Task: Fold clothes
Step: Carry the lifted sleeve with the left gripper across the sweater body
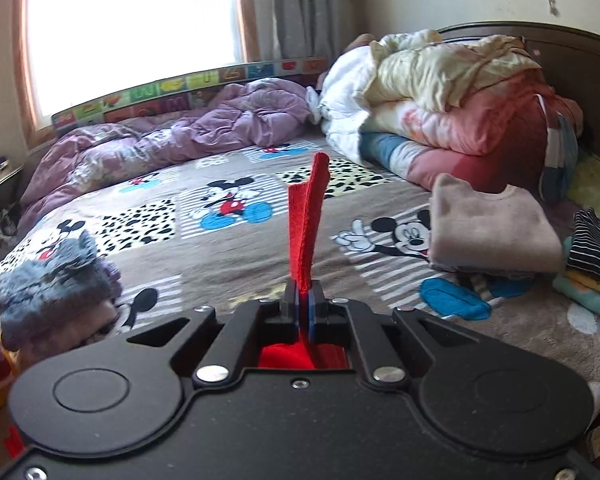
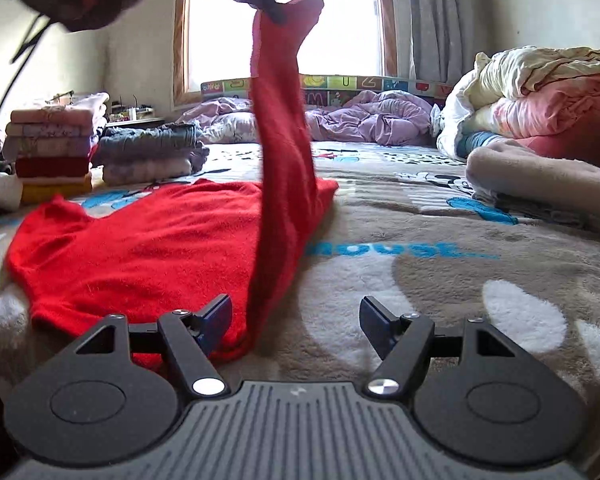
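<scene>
A red sweater lies flat on the Mickey Mouse bedspread. My left gripper is shut on the end of its sleeve, which sticks up past the fingers. In the right wrist view the left gripper holds that sleeve high above the bed, and the sleeve hangs down to the sweater's near right edge. My right gripper is open and empty, low over the bed, with its left finger over the sweater's near corner.
Folded clothes are stacked at the left with grey and lilac ones beside. A folded beige garment and striped clothes lie at the right. Piled quilts and a purple duvet lie at the back.
</scene>
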The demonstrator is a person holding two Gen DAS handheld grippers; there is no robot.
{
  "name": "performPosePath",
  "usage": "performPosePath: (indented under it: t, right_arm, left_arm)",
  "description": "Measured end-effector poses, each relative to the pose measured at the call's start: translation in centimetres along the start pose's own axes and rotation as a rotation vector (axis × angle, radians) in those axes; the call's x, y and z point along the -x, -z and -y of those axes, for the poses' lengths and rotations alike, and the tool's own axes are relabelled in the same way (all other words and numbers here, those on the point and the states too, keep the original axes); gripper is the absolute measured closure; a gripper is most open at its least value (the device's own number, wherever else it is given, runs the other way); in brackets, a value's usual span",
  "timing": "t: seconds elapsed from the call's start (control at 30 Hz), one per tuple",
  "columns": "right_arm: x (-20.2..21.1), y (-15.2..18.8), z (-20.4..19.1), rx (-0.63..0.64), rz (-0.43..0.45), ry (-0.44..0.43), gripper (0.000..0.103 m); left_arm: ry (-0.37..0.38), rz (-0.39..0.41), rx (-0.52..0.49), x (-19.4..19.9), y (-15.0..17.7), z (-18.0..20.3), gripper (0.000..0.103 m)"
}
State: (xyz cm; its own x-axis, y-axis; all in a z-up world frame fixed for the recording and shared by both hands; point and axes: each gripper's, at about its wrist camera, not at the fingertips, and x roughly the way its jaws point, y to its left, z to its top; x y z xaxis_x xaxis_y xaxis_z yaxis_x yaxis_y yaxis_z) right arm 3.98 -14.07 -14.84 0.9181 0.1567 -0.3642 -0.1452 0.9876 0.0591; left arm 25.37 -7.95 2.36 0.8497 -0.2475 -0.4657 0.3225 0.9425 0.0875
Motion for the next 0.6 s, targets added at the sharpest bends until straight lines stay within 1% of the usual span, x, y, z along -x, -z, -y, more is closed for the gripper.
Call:
performPosePath:
  t: [0.2, 0.37, 0.6]
  right_arm:
    - [0.0, 0.4, -0.5, 0.032, -0.015, 0.005, 0.033]
    - [0.1, 0.5, -0.9, 0.062, -0.013, 0.005, 0.033]
    - [0.3, 0.5, -1.4, 0.096, -0.008, 0.006, 0.033]
  left_arm:
    - [-0.025, 0.002, 0.069, 0.7, 2.2, -3.8, 0.100]
    - [-0.036, -0.003, 0.121, 0.9, 4.1, -6.2, 0.100]
    - [-0.045, 0.009, 0.186, 1.8, 6.6, -9.3, 0.100]
